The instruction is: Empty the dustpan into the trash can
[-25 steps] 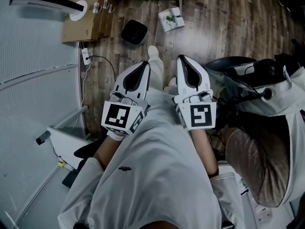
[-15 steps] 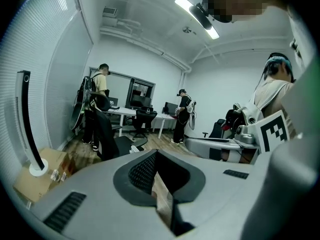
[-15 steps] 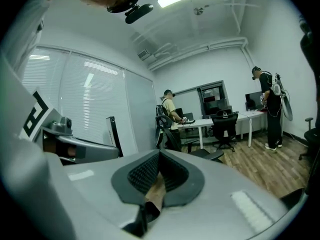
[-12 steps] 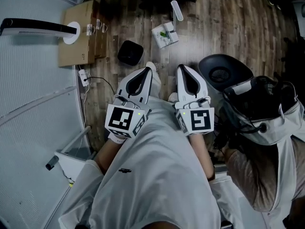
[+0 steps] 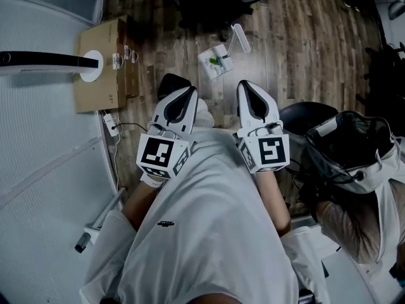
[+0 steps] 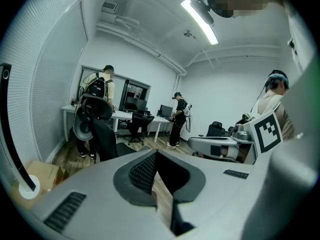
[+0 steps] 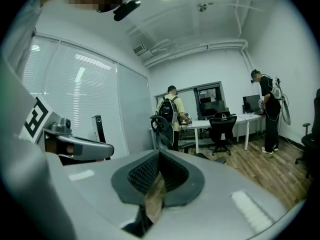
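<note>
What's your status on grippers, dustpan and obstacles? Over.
Left gripper shut, empty; right gripper shut, empty. Dustpan on floor ahead, untouched. Trash can left of it, partly hidden behind left gripper. Nothing seen blocking the way.

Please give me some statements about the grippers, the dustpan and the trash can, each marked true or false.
1. The left gripper and the right gripper both have their jaws together, with nothing between them. True.
2. The right gripper holds the white plastic dustpan with green bits in it. False: the dustpan lies on the brown wooden plank floor, apart from both grippers.
3. In the head view, the small black trash can shows just beyond the left gripper's tip. True.
4. The brown cardboard box stands on the right gripper's side. False: the box stands on the left gripper's side.
</note>
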Available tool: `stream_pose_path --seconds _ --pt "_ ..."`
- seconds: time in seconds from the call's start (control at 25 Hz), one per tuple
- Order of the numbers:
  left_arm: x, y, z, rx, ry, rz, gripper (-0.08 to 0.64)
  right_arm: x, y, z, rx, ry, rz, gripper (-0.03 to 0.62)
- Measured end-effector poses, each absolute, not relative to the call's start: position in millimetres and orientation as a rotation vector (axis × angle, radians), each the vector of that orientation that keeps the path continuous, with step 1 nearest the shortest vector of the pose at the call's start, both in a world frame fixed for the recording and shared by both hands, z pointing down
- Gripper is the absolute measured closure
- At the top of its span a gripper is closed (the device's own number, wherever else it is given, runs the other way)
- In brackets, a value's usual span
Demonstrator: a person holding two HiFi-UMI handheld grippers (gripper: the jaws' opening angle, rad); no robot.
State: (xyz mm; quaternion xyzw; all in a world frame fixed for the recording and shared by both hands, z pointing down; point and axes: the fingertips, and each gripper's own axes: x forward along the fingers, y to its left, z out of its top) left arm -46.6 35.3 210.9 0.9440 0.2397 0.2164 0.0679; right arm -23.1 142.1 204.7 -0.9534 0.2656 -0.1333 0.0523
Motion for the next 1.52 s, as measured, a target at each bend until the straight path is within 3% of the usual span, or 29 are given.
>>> stream_pose_path --seconds 0.6,0.8,1.04,1.52 --pt "-5.4 22.1 238.7 2.804 0.894 0.657 0.560 17.0 130.0 223.6 -2.958 0.638 -0.402 0.577" --pt "11.4 27.7 257.4 2.792 0.916 0.689 0.560 33.3 131.1 243.8 -2.921 0.640 -0.436 0.552" --pt "40.5 32.1 286.2 2.782 0.887 0.741 0.560 68.4 132.2 277.7 -2.919 0.702 -0.518 0.466" --pt "88.3 52.4 355.3 2.743 0.810 0.930 0.560 136.1 159.7 377.3 -2.886 0.715 -0.819 0.414"
